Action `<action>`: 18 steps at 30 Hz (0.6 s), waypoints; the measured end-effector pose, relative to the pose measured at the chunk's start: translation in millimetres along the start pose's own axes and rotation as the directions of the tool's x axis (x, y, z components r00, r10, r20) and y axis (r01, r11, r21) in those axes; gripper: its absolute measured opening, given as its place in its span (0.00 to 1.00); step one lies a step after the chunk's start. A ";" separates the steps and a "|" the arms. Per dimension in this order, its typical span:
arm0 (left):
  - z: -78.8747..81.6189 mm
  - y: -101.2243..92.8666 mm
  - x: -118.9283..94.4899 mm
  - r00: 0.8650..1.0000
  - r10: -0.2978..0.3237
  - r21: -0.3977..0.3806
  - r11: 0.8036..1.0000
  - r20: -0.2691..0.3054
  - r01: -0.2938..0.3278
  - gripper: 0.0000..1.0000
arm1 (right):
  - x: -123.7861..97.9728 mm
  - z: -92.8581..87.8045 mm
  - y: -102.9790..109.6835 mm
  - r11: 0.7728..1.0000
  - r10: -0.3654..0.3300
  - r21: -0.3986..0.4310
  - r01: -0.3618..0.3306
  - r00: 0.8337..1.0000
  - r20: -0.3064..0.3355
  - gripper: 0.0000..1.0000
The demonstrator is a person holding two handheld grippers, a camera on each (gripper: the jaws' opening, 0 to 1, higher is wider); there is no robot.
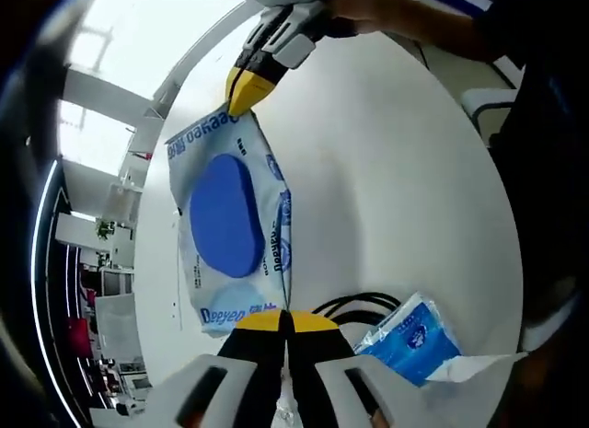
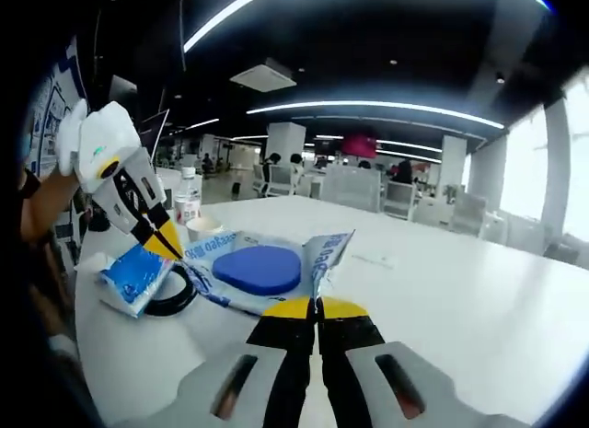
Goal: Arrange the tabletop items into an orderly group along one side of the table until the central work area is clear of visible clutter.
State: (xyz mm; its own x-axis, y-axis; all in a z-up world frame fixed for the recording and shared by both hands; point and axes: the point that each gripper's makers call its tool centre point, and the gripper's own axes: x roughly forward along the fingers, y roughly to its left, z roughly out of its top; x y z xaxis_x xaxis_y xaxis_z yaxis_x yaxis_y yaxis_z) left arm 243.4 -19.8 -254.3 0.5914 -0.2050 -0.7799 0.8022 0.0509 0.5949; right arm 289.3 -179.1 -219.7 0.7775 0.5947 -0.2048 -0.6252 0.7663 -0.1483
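Left tongs [image 1: 283, 318] clamped on wipes pack [image 1: 235, 230] edge, right tongs [image 2: 317, 307] clamped on opposite end; pack held betw. them above table [image 1: 396, 170]. Tissue pack [image 1: 412, 339] & black cable [image 1: 363, 306] on table nearby.

views face each other, sharing wipes pack [image 1: 235, 230]

Left gripper [image 1: 285, 319] pinching closed on the wipes pack [image 1: 232, 227] at its near edge, right gripper [image 2: 317, 307] clamping the opposite edge, both reaching over the table.
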 end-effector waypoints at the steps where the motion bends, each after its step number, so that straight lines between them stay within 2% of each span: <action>1: -0.7 0.7 0.9 1.000 0.001 0.008 1.000 0.001 -0.001 0.00 | 0.3 0.3 0.7 1.000 -0.005 -0.003 0.005 1.000 -0.002 0.00; 8: -10.1 1.7 5.4 1.000 -0.002 0.018 1.000 0.005 0.002 0.00 | 7.1 -2.1 6.5 1.000 -0.019 -0.007 0.019 1.000 -0.018 0.00; 14: -15.9 0.5 11.9 1.000 -0.020 -0.011 1.000 0.021 0.020 0.00 | 14.3 -6.6 7.6 1.000 -0.012 -0.011 0.012 0.999 -0.034 0.00; 18: -20.0 0.0 18.7 1.000 -0.022 -0.010 1.000 0.005 0.022 0.00 | 20.2 -11.5 8.9 1.000 -0.004 -0.004 0.004 0.999 -0.044 0.00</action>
State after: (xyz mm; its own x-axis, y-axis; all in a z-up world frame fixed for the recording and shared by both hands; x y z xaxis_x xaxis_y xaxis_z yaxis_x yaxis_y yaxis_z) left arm 256.1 -4.1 -272.8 0.5729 -0.2111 -0.7919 0.8159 0.0558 0.5754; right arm 298.7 -163.1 -236.3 0.7762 0.5803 -0.2466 -0.6225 0.7675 -0.1531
